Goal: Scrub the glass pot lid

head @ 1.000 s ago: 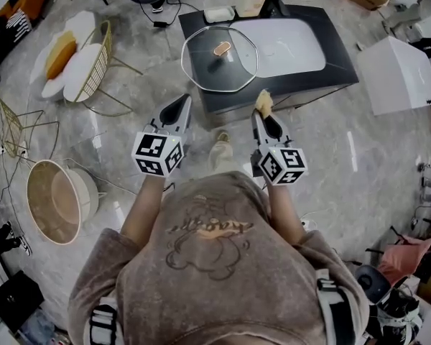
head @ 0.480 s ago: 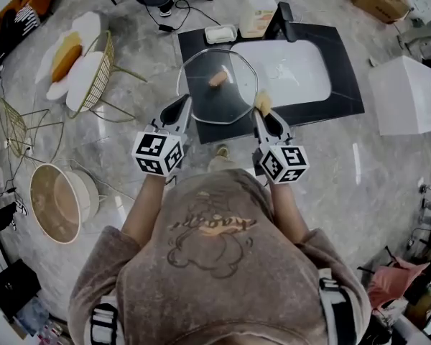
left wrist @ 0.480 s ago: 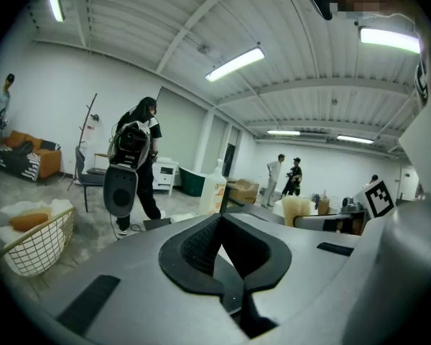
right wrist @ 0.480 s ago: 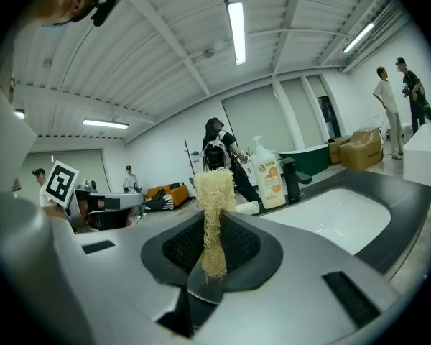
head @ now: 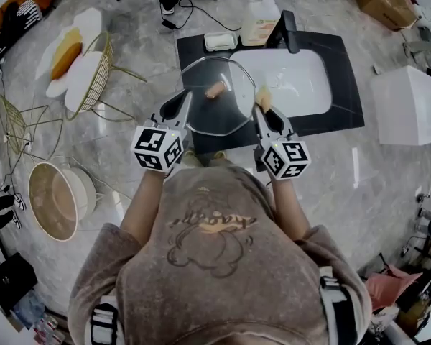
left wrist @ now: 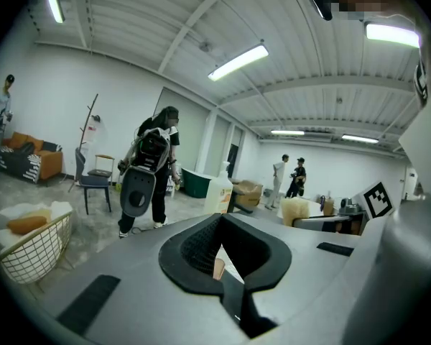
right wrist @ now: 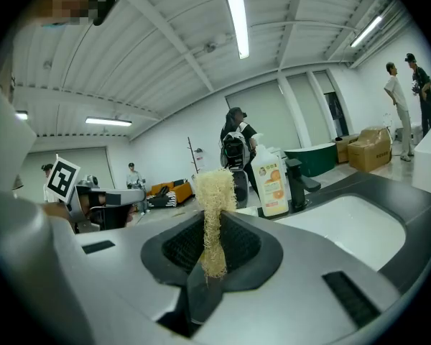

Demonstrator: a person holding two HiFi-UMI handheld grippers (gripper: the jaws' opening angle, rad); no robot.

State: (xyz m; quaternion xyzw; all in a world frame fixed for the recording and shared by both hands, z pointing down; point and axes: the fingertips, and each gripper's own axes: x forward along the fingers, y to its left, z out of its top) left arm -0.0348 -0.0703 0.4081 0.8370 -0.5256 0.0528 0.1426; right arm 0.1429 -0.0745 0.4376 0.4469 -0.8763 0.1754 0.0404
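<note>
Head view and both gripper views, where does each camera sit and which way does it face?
Head view: on the person's head, looking steeply down at the glass pot lid beside the sink; shows torso, left hand-held gripper, right hand-held gripper.
Left gripper view: on the left hand-held gripper, looking along its shut jaws into the room.
Right gripper view: on the right hand-held gripper, looking along jaws pinching the scrubber.
Shared: both gripper views show the soap bottle.
</note>
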